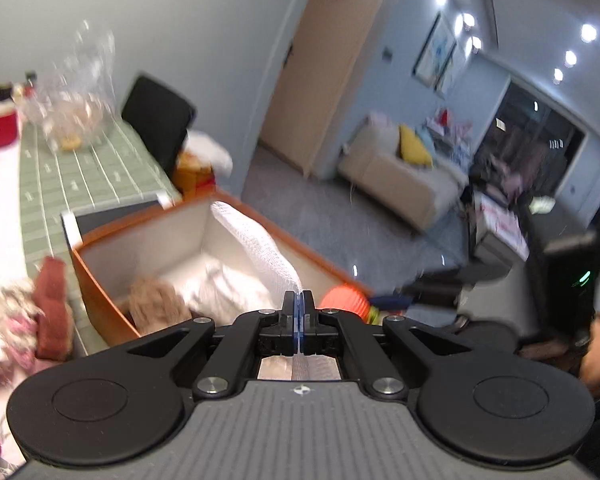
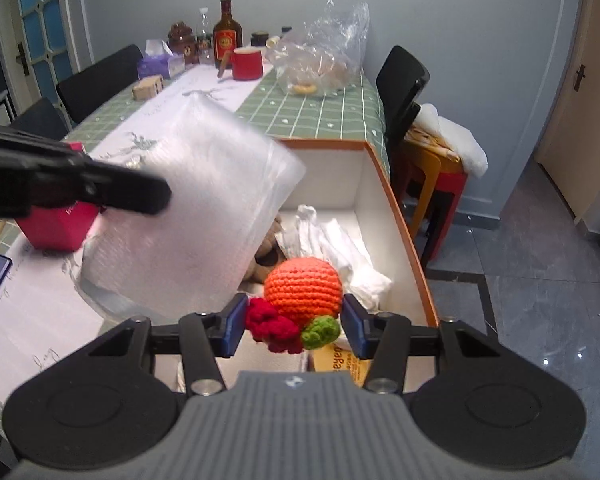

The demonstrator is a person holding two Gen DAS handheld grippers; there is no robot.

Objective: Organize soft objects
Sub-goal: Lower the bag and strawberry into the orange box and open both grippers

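Crocheted orange toy (image 2: pixel 303 290) clamped between right gripper (image 2: pixel 296 326) fingers above box (image 2: pixel 400 216), left gripper (image 1: pixel 297 304) fingers pinching bubble wrap (image 1: pixel 256 244)

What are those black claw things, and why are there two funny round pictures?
A person holds a grabbing tool in each hand. Each tool carries a camera looking along its jaws, so there are two pictures.

The left gripper is shut on a white bubble-wrap sheet. The right gripper is shut on an orange crocheted ball with red and green bits.

Both hang above an orange-edged box beside the table. Inside lie white cloths and something brown and fuzzy. The table holds a red mug, bottles and a clear bag.
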